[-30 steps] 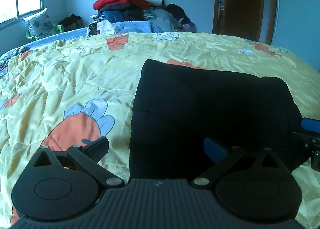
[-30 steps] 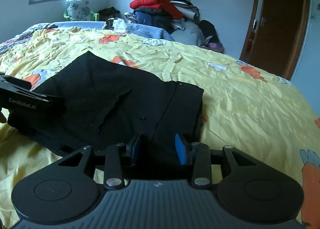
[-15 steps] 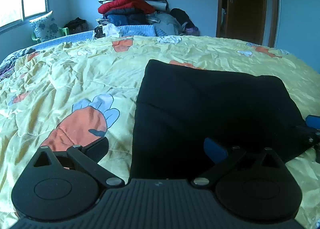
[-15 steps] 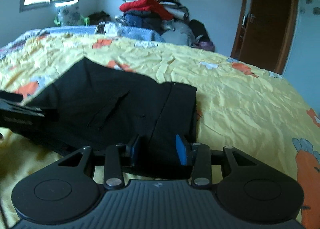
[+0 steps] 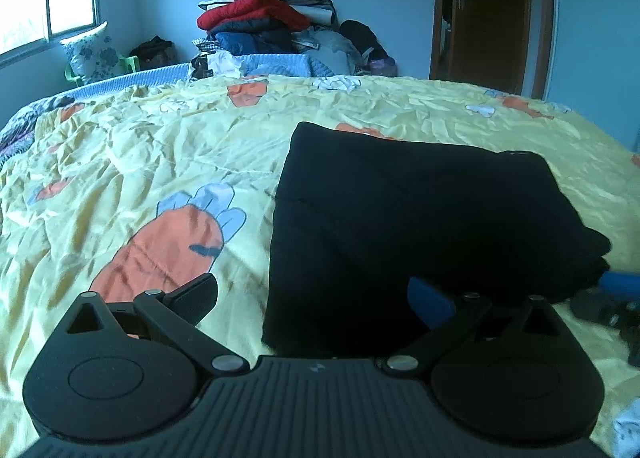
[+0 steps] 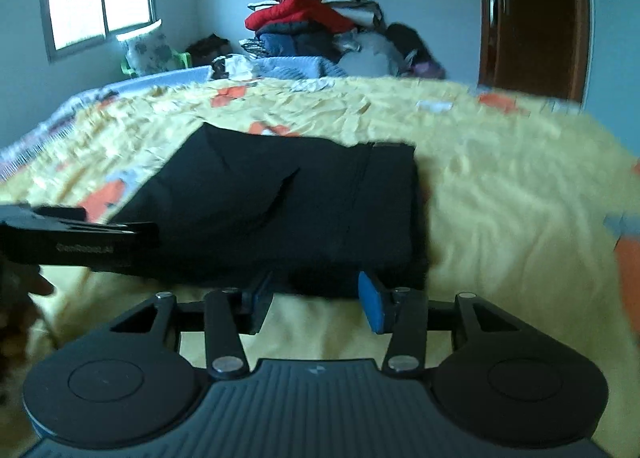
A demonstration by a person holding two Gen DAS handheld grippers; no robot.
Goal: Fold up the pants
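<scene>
Both grippers pulled back since prev. frame. Left gripper (image 5: 314, 298) wide apart, empty, straddling near-left corner of folded pants (image 5: 420, 226) on bedspread (image 5: 140, 162). Right gripper (image 6: 316, 298) part-spread, empty, just short of hem; fold looks finished, so I've let go.

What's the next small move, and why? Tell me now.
Probably draw both back off the bed. The pants already lie as a compact folded rectangle, and the left tongs and right tongs are open at its near edge, gripping nothing.
</scene>
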